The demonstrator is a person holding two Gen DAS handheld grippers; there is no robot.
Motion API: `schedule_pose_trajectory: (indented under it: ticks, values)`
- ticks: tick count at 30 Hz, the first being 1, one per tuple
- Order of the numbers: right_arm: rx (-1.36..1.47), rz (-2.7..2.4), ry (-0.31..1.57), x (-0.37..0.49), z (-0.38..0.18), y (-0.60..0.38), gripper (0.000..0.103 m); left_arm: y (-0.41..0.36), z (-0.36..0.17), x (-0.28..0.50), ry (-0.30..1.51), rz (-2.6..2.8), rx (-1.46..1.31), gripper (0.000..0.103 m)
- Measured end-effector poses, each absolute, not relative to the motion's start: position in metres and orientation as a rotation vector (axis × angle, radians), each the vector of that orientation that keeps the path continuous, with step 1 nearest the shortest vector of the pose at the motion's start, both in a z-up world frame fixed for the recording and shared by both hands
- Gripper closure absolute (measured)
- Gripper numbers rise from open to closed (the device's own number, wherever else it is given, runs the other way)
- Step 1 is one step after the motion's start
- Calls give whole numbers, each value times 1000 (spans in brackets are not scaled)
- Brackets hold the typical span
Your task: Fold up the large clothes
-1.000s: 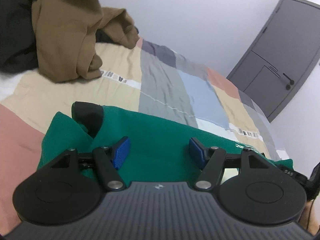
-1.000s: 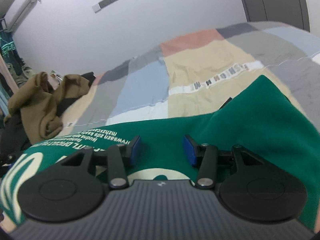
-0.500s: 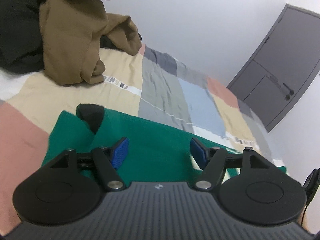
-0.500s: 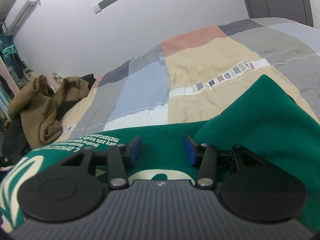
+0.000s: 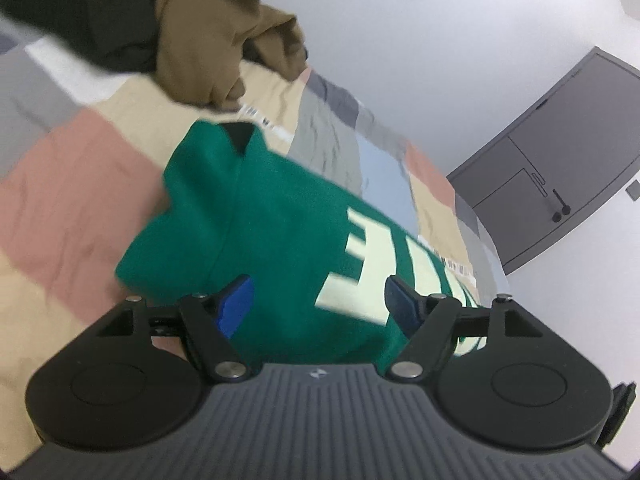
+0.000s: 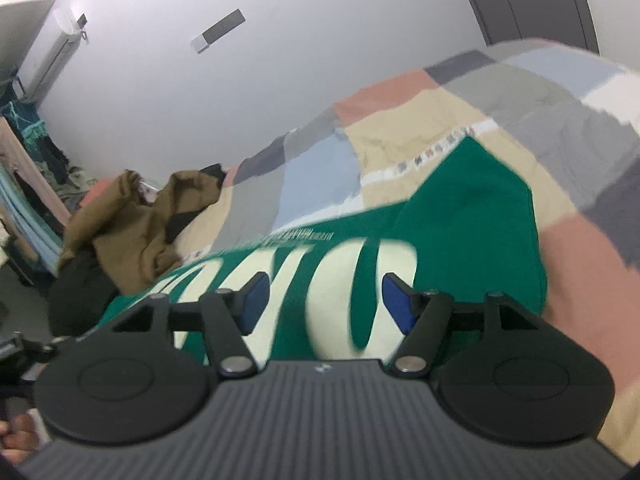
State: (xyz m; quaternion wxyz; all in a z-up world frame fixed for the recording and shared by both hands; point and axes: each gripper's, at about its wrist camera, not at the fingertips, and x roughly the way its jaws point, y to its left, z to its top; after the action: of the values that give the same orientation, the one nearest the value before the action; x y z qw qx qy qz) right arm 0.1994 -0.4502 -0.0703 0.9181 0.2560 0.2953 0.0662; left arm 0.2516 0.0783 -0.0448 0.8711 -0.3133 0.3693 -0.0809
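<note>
A green sweatshirt (image 5: 280, 240) with big cream lettering lies spread on the patchwork bedspread (image 5: 72, 184), its dark-lined neck toward the heap of brown clothing (image 5: 212, 40) at the bed's far end. The left gripper (image 5: 316, 304) hangs just above it, jaws having just spread wider, nothing pinched between the blue pads (image 5: 236, 306). The right gripper (image 6: 324, 302) is likewise let go over the cream letters, jaws freshly parted. The cloth is blurred, so I cannot tell if any pad brushes it.
</note>
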Motion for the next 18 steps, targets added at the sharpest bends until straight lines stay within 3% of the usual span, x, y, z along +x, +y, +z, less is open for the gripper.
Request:
schedule_pose_trajectory:
  ticks: [3, 5, 7, 18]
  values:
    - [587, 141, 644, 178, -76, -448, 37, 82, -58, 244, 826, -155, -724, 24]
    - [637, 139, 670, 167, -84, -450, 24, 85, -67, 243, 847, -141, -770, 24]
    - [704, 136, 698, 159, -92, -454, 16, 87, -73, 246, 866, -120, -782, 24]
    - [1078, 77, 759, 179, -141, -489, 16, 113, -110, 257, 840, -69, -1030, 25]
